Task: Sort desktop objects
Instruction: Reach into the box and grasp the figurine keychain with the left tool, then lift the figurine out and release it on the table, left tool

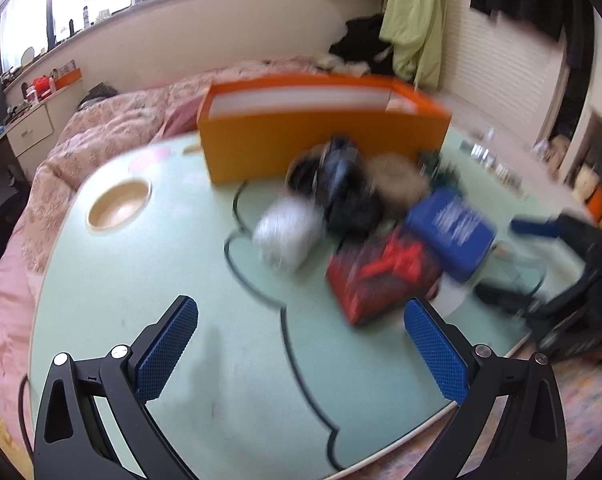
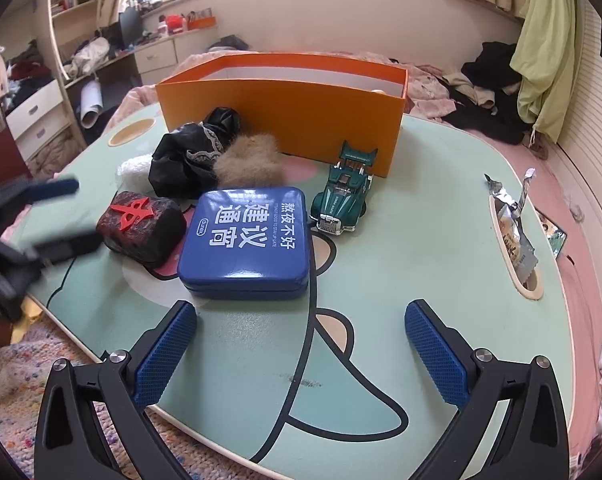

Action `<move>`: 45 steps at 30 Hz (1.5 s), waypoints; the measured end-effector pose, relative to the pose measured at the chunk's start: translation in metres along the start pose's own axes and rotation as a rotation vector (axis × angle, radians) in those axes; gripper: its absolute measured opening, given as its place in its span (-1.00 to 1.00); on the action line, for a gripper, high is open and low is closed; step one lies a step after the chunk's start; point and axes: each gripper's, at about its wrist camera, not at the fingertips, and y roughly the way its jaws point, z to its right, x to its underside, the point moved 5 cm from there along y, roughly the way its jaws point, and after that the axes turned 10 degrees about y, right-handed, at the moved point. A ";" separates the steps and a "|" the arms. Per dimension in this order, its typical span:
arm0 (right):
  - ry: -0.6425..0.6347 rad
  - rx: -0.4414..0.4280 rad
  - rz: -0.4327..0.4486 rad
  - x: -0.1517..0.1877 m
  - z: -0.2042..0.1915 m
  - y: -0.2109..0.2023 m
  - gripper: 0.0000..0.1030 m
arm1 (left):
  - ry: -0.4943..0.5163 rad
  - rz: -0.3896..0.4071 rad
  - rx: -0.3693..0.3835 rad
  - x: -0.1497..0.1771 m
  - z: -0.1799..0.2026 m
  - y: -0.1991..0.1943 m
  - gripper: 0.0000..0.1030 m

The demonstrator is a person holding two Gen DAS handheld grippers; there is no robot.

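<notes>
An orange box stands open at the back of the pale green table. In front of it lie a blue tin, a red and black block, a black cloth bundle, a tan fur ball, a white fluffy item and a green toy car. My right gripper is open and empty, just in front of the tin. My left gripper is open and empty above the table; its view is blurred, with the box, tin and block ahead.
A foil snack packet stands in a slot at the table's right edge. A round cup recess is at the table's left. A pink quilted bed lies behind, and a knitted rug below the front edge.
</notes>
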 end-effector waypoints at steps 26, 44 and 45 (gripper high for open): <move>0.009 -0.011 0.017 0.004 0.001 -0.002 1.00 | 0.116 -0.425 0.193 -0.181 0.073 0.182 0.04; 0.011 -0.010 0.019 0.004 -0.002 -0.001 1.00 | 0.052 -0.140 0.254 -0.202 0.036 0.106 -0.31; 0.011 -0.010 0.019 0.004 -0.002 -0.001 1.00 | 0.050 -0.110 0.253 -0.200 0.029 0.090 -0.31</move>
